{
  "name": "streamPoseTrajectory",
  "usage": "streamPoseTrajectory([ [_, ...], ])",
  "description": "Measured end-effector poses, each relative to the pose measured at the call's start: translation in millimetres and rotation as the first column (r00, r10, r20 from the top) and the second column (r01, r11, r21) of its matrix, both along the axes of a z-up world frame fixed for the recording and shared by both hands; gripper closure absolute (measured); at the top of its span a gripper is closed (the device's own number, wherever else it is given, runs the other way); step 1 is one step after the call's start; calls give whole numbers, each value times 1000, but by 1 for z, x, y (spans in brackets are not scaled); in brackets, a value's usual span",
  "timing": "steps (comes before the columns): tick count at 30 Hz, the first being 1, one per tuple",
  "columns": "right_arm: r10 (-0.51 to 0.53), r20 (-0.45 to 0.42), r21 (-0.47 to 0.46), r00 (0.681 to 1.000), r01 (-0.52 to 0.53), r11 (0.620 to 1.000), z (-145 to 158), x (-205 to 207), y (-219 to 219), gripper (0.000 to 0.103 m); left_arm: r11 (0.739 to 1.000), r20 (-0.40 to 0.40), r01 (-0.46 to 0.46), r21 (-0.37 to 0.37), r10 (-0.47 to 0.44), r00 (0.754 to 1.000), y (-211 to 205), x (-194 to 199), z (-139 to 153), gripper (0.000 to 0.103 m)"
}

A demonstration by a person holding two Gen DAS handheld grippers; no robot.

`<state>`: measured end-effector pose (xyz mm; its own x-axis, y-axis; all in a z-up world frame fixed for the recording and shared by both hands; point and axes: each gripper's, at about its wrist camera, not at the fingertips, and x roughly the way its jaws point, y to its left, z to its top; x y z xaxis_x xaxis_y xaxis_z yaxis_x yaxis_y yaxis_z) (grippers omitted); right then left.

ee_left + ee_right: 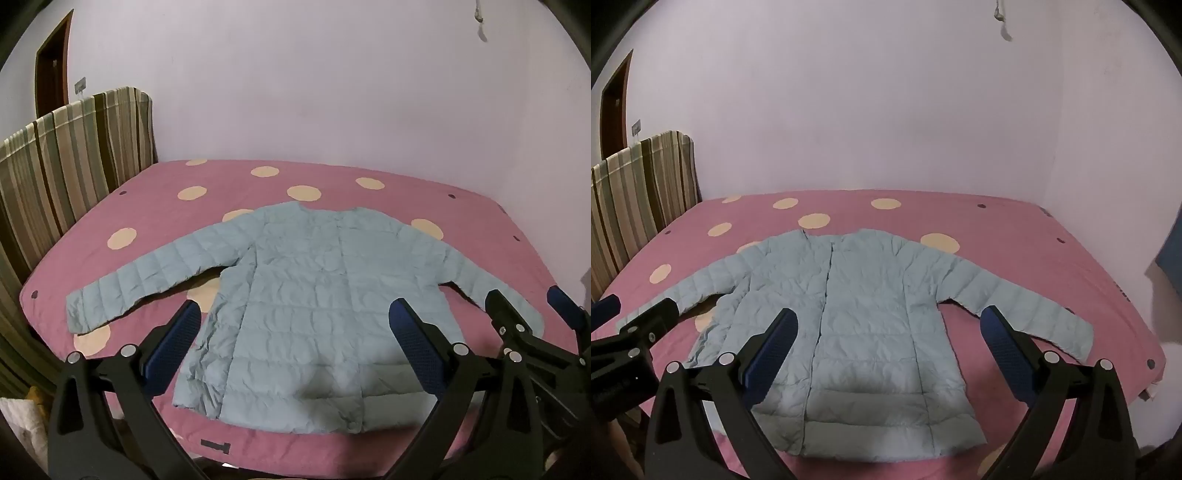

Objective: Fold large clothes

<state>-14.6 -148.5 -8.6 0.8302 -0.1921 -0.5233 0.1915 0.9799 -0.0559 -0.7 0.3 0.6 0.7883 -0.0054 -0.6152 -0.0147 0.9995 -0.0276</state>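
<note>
A light blue quilted jacket (306, 295) lies flat on the pink bed, front up, hem nearest me, both sleeves spread out to the sides. It also shows in the right wrist view (864, 325). My left gripper (295, 325) is open and empty, held above the jacket's lower half. My right gripper (888, 328) is open and empty, held above the lower half too. The right gripper also shows at the right edge of the left wrist view (528, 314). The left gripper shows at the left edge of the right wrist view (639, 310).
The bed has a pink cover (155, 206) with cream dots. A striped headboard (66, 170) stands at its left. A pale wall (314, 92) runs behind the bed. A brown door (51, 70) is at far left. The bed's front edge (295, 450) is close below me.
</note>
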Motion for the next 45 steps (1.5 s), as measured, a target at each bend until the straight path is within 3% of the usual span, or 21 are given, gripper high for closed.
streamPoseTrajectory([
  [28, 1, 4, 0, 1000, -1, 1000, 2, -1, 0, 5, 1000, 3, 12, 2, -12, 1000, -2, -7, 0, 2],
  [45, 0, 4, -3, 1000, 0, 1000, -1, 0, 0, 5, 1000, -2, 9, 4, -9, 1000, 0, -14, 25, 2],
])
